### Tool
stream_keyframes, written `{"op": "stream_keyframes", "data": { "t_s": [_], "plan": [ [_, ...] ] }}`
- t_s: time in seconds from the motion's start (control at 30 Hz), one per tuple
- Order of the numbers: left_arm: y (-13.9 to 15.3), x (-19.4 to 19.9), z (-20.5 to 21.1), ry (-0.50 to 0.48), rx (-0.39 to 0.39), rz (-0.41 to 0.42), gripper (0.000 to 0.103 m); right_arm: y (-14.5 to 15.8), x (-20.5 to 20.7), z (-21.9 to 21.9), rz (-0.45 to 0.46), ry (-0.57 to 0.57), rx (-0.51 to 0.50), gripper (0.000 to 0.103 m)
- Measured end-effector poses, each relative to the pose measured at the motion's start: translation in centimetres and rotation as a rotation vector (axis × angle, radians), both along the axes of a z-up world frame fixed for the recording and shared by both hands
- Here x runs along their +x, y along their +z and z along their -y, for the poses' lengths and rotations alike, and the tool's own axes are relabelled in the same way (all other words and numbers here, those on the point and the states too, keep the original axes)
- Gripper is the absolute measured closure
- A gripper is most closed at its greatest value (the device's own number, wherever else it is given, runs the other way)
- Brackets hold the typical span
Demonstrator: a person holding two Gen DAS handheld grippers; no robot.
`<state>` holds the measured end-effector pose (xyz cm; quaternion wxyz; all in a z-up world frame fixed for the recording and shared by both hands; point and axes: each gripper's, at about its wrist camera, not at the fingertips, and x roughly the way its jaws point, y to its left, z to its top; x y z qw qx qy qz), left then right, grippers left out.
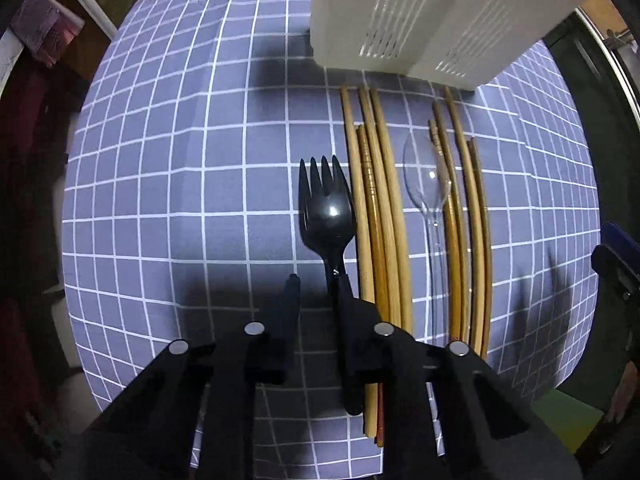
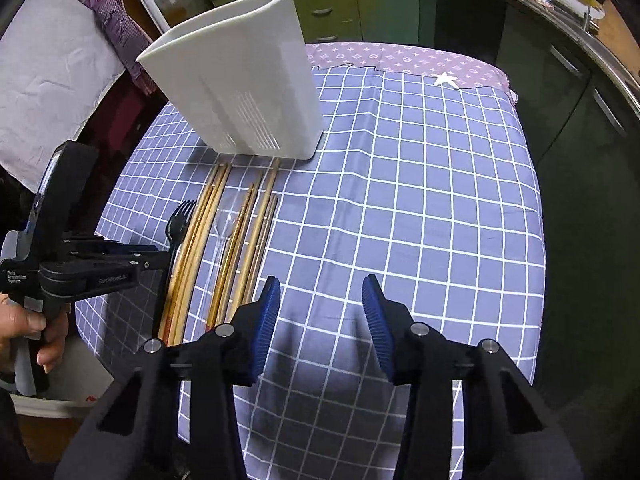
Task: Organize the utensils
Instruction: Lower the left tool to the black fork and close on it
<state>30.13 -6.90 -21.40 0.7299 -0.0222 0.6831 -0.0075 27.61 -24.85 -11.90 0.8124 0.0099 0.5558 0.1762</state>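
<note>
Left gripper (image 1: 316, 284): jaws apart; right finger against the fork (image 1: 326, 216) handle, left finger clear of it

Right gripper (image 2: 320, 292): jaws wide apart, holding nothing; over bare cloth (image 2: 420, 200) with open room to its right

Fork: flat on the cloth, long axis near to far, tines toward the holder (image 1: 420, 16)

Chopsticks (image 1: 380, 208): parallel beside the fork; clear spoon (image 1: 426, 184) between them

Holder: white, upright, at the far end of the row

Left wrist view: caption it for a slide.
Open left gripper straddles black plastic fork beside wooden chopsticks.
</note>
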Motion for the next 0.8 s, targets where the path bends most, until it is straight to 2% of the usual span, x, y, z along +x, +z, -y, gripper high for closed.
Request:
{"op": "stream_keyframes", "data": {
  "t_s": [0.33,0.63,0.8],
  "plan": [
    [-1.1,2.1,0.7,0.035,-0.015,-0.003,0.087,-0.6,0.1,-0.1,-0.022,0.006,-0.010,0.060],
    [1.2,2.0,-0.2,0.039,-0.036,0.019,0.086,-1.1,-0.1,-0.1,-0.038,0.012,-0.005,0.060],
    [1.7,2.2,0.4,0.017,-0.014,0.015,0.085,-1.3,0.0,0.1,-0.044,0.009,0.000,0.060]
  ]
}}
